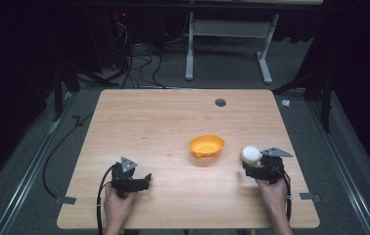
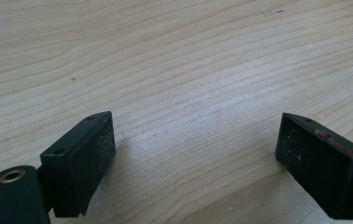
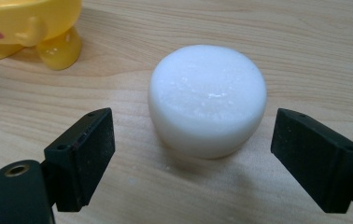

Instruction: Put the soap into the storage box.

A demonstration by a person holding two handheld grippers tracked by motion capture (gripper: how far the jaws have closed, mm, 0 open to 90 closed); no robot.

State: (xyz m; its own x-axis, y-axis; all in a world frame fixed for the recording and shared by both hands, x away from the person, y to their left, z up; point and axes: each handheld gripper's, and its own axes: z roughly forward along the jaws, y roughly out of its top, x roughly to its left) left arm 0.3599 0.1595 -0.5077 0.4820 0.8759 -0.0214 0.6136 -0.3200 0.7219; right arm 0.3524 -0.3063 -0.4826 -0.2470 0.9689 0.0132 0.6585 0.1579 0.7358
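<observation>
Wooden table (image 1: 163,127), pale grain, set on a grey floor with cables trailing behind it.

Left gripper (image 1: 147,180): near the front left of the table, held in the person's left hand (image 1: 118,203), pointing to the right along the tabletop. The high view gives its grey three-cornered plate and cable. The left gripper view gives what the high view cannot: both jaws stand wide apart with bare wood (image 2: 188,93) between them, and the right-hand pad carries a reddish smear.

Yellow bowl (image 1: 206,146): right of the table's middle, upright, apart from both grippers. From above it reads as a plain round dish; the right gripper view shows a stubby foot and a pink spot on its side (image 3: 30,23).

White puck (image 1: 250,154): a squat, round white block standing on the table just right of the bowl, not touching it. In the right gripper view (image 3: 207,100) it sits just ahead of the jaw tips, clear of both pads.

Right gripper (image 1: 247,169): at the front right, in the person's right hand (image 1: 271,188), jaws wide and holding nothing.
</observation>
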